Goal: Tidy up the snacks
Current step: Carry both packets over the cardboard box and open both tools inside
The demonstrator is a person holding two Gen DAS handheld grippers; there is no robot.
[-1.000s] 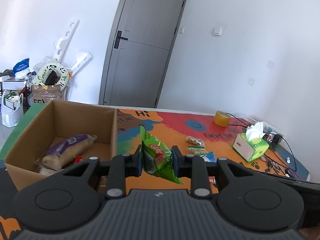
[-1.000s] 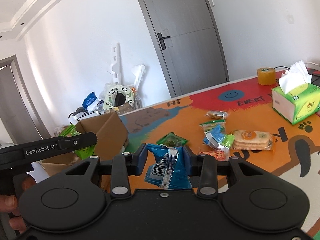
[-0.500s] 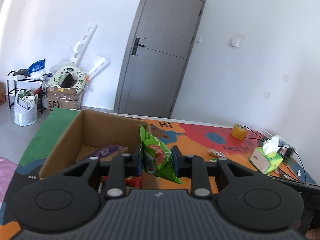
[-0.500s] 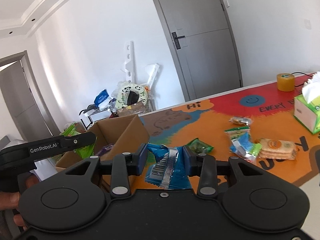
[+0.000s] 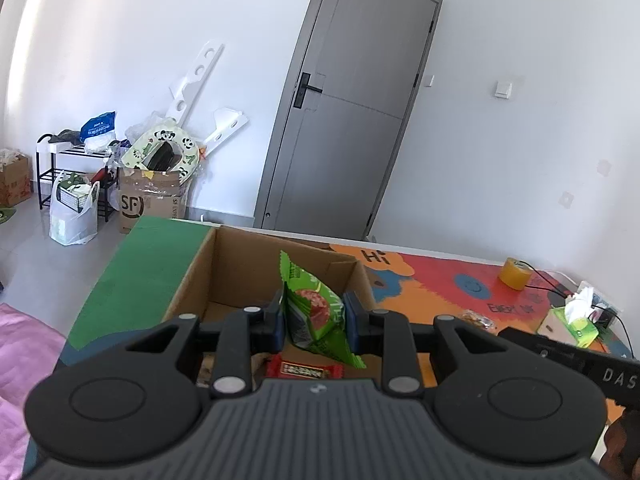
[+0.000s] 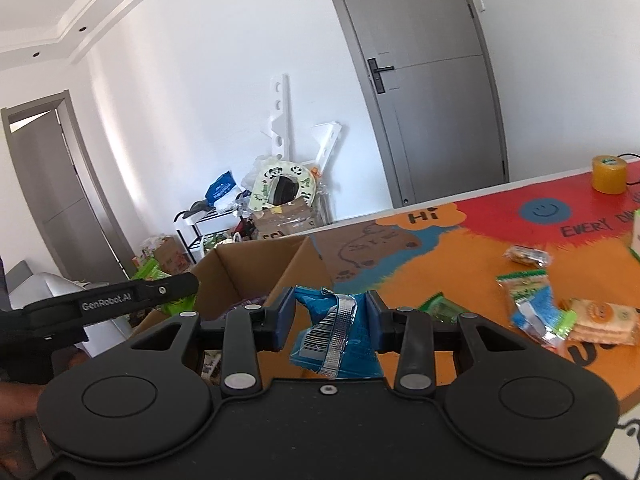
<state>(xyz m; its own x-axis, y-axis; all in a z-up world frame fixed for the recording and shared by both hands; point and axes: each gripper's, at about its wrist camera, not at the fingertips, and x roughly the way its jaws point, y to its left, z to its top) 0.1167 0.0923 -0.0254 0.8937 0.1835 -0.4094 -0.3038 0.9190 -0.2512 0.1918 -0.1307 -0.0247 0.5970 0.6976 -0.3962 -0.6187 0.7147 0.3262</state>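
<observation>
My left gripper (image 5: 314, 314) is shut on a green snack packet (image 5: 316, 312) and holds it above the open cardboard box (image 5: 192, 276). A red snack bar (image 5: 304, 370) lies in the box below it. My right gripper (image 6: 330, 316) is shut on a blue snack packet (image 6: 334, 332) and hovers by the right side of the box (image 6: 256, 264). The left gripper's body (image 6: 100, 304) shows at the left of the right wrist view. Several snack packets (image 6: 532, 304) lie on the colourful table mat (image 6: 460, 264).
A yellow tape roll (image 5: 516, 278) and a green tissue box (image 5: 572, 322) with cables stand at the table's far right. Beyond the table are a grey door (image 5: 344, 112), a shoe rack, bags and a cardboard box (image 5: 152, 200) on the floor.
Both grippers have moved left toward the box with their packets. The left one is now over the box's inside; the right one has come beside the box.
</observation>
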